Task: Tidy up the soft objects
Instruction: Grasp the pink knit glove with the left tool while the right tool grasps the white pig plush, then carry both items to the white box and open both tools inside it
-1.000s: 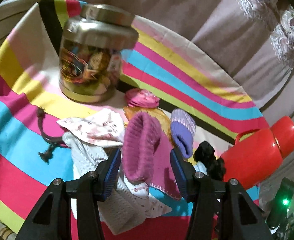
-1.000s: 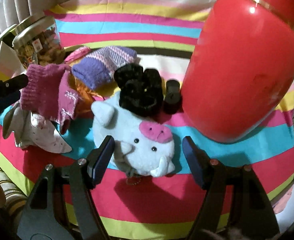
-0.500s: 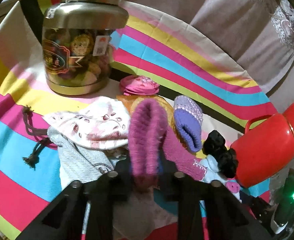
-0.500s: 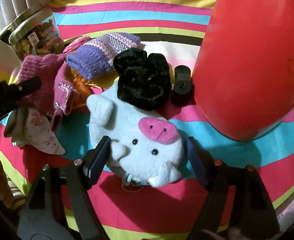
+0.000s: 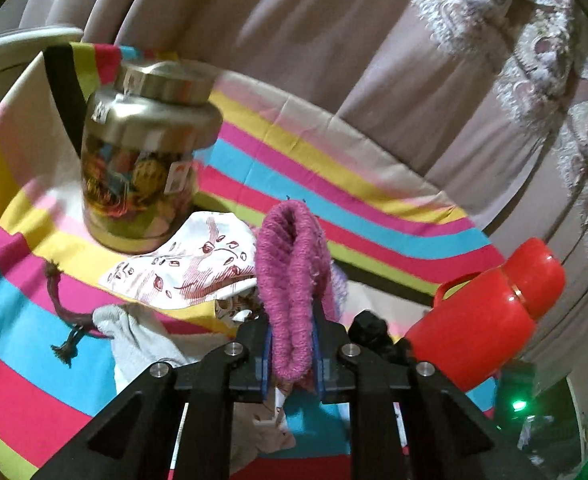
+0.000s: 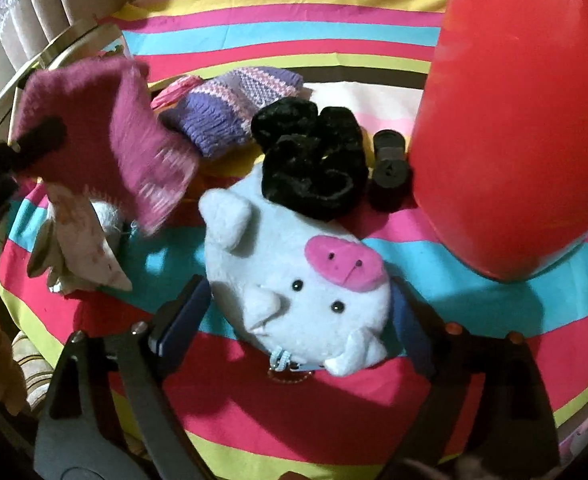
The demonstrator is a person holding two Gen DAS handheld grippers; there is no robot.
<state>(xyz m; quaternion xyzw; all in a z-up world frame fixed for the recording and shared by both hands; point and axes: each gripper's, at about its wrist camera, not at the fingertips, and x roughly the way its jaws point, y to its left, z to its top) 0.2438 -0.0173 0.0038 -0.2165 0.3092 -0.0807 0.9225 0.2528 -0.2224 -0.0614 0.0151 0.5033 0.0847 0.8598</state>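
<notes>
Item 1: your left gripper [image 5: 292, 354], jaws just closed, both blue pads pressed on the magenta knit sock [image 5: 291, 276]. The sock stands folded between the pads and is lifted off the striped cloth [image 5: 21, 312]; in the right wrist view it hangs blurred at upper left.

Item 2: your right gripper [image 6: 294, 328], jaws just opened wider and standing far apart, one finger on each side of the white plush pig [image 6: 294, 276]. The pads appear clear of the plush, though the far pad is partly hidden behind it. The pig lies on the cloth, pink snout up.

Item 3: black fuzzy scrunchie [image 6: 312, 158], resting against the top of the pig's head.

Item 4: purple striped knit sock [image 6: 233, 106], on the cloth just behind the scrunchie.

Item 5: printed white pouch [image 5: 189, 258] with a drawstring, lying below the left gripper's sock.

Item 6: red flask [image 5: 482, 320], on its side at right, near the pig.

Item 7: lidded jar [image 5: 145, 156], upright at the back left.
</notes>
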